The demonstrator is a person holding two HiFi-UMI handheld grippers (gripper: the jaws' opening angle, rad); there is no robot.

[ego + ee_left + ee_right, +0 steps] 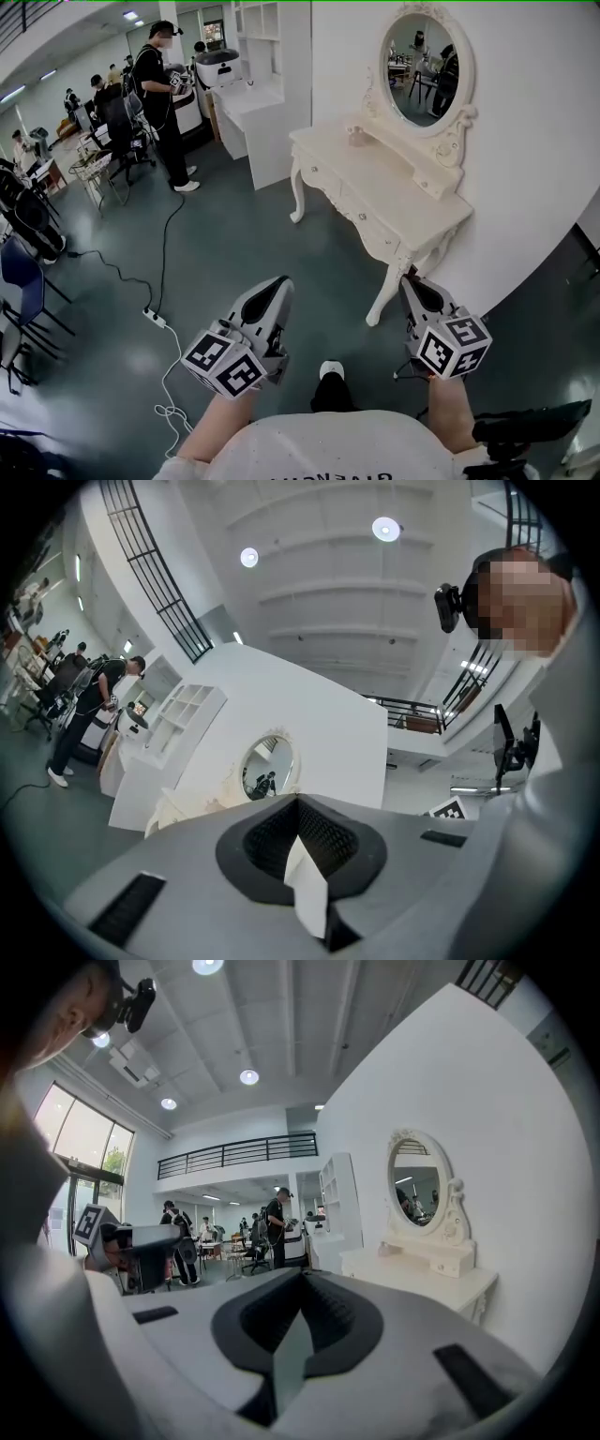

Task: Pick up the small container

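A white dressing table (394,202) with an oval mirror (419,68) stands against the wall ahead of me. A small cream object (359,137) sits on its top by the mirror base; I cannot tell whether it is the small container. My left gripper (277,289) and right gripper (410,284) hang low over the floor, short of the table's near leg. Both are shut with nothing between the jaws. The jaws meet in a closed line in the left gripper view (300,804) and in the right gripper view (302,1279), where the table (422,1277) is at the right.
A white shelf unit and desk (251,103) stand behind the dressing table. A power strip with cables (156,319) lies on the floor at the left. People, chairs (23,291) and carts fill the back left. A person's shoe (331,371) is between the grippers.
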